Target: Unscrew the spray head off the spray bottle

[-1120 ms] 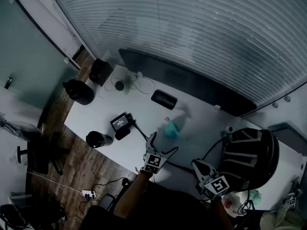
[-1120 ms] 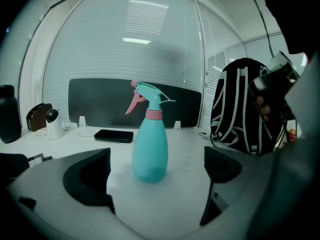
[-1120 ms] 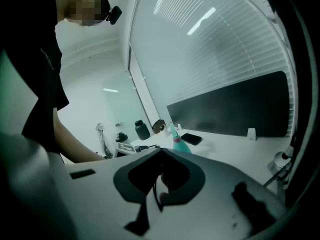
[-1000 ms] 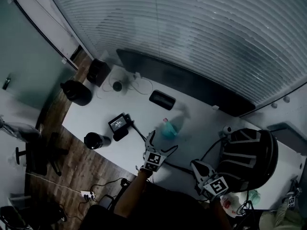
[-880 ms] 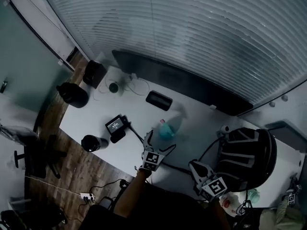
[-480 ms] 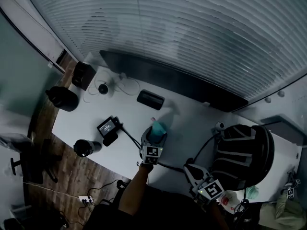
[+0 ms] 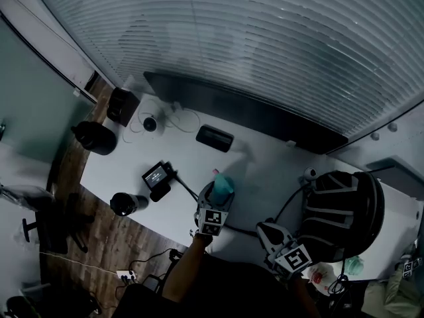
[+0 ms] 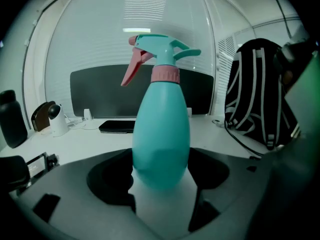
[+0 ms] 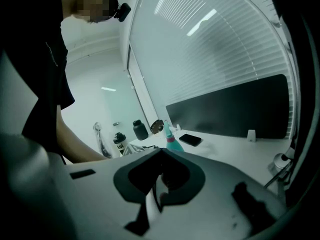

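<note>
Since a second ago, the left gripper (image 7: 214,197) had come forward to the bottle (image 8: 161,134). Its jaws had just been closing, from wide to about half open, with the bottle's lower body between them. The bottle stood upright on the table (image 7: 265,167), near the front edge, with its spray head (image 8: 159,46) pointing left in the left gripper view.

It looked like light plastic, smooth and rounded, so it would likely flex under a hard squeeze and spin in a loose one. How full it was could not be told. The wide lower body seemed the place to steady it, and the pink collar (image 8: 165,74) under the head the place to turn.

Both left jaws lay against the body's sides, holding it. The right gripper (image 9: 158,186) hung back near the person, well apart from the bottle, its jaws together on nothing.
</note>
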The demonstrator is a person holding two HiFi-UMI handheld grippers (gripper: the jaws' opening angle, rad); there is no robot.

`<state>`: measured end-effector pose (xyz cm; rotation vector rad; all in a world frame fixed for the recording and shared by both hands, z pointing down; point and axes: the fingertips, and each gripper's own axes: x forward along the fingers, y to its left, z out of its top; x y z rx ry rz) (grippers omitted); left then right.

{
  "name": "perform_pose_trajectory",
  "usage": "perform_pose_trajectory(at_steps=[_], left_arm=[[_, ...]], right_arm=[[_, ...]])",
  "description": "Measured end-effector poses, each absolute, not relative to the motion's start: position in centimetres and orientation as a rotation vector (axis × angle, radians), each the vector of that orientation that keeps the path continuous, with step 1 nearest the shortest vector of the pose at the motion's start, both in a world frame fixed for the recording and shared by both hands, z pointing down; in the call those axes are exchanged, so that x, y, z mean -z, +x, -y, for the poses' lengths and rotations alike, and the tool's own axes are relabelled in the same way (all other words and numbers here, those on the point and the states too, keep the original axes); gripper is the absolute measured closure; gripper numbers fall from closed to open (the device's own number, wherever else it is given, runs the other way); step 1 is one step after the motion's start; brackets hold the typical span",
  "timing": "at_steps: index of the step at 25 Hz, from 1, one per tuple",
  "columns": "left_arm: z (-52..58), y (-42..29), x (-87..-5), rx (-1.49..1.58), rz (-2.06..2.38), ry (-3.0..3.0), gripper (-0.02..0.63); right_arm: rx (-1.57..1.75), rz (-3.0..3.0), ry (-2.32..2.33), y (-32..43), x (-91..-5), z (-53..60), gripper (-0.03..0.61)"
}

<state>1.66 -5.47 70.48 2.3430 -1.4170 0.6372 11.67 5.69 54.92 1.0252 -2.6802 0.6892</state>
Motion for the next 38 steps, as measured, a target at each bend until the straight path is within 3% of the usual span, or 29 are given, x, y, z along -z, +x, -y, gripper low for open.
perform_pose_trajectory(at_steps=[15, 22, 23, 27, 38], left_arm=[[-6.9, 3.7, -66.6, -0.772, 1.281, 2.31, 0.265], [-4.2, 2.6, -63.1, -0.88, 1.356, 2.451, 0.265], [-3.8, 2.6, -62.9, -0.881, 1.355, 2.45, 0.265], [-3.3, 2.5, -62.6, -0.928, 1.309, 2.492, 0.264], [-1.2, 1.3, -64.1, -1.237, 1.183, 2.664, 0.265]], right_arm=[[-0.481, 2.752, 0.992, 10.0, -51.1, -6.9, 0.581], [-0.423, 2.696, 1.003, 9.7, -49.5, -6.9, 0.58], [-0.378, 2.687, 0.994, 9.5, -49.0, -6.9, 0.575], [-0.281, 2.63, 0.973, 8.4, -47.9, -6.5, 0.432], [-0.293, 2.312, 1.09, 5.7, -52.0, -1.7, 0.419]])
